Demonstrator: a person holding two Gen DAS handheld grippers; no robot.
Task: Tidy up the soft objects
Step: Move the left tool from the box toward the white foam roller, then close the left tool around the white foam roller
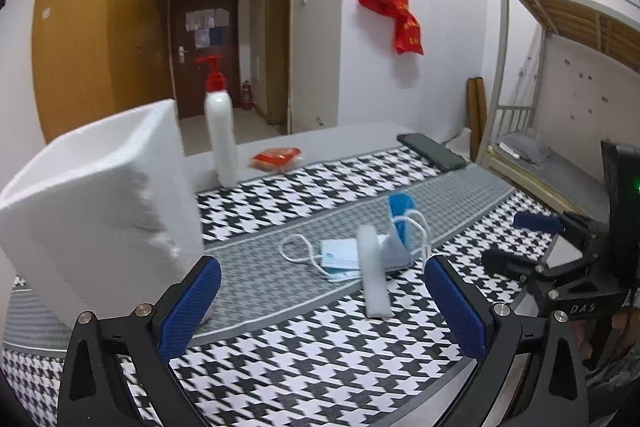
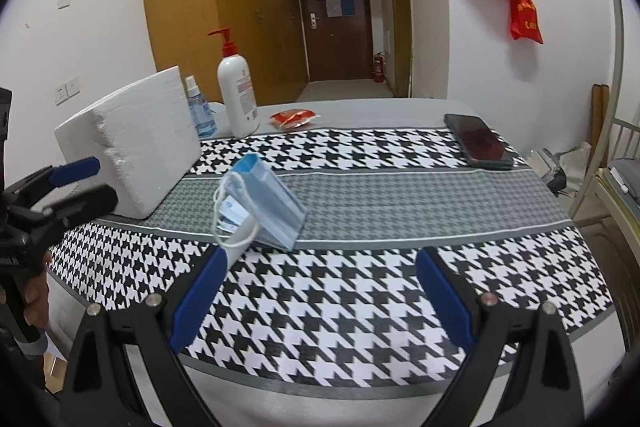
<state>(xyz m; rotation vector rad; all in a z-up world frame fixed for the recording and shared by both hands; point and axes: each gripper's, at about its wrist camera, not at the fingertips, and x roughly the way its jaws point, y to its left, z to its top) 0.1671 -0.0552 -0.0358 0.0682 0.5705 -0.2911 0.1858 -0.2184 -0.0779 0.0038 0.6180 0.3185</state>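
Pale-blue pleated face masks (image 2: 260, 203) with white ear loops lie mid-surface near a white foam box (image 2: 132, 143); my left tool (image 1: 320, 311) and right tool (image 2: 320, 301) hang wide open, empty; I'd pinch the folded stack centrally, avoiding loops

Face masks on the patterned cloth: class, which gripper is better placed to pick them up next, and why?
Probably the left. The face masks lie straight ahead between the open left gripper fingers, with the foam box alongside. The right gripper, also open, sees them off towards its left finger.
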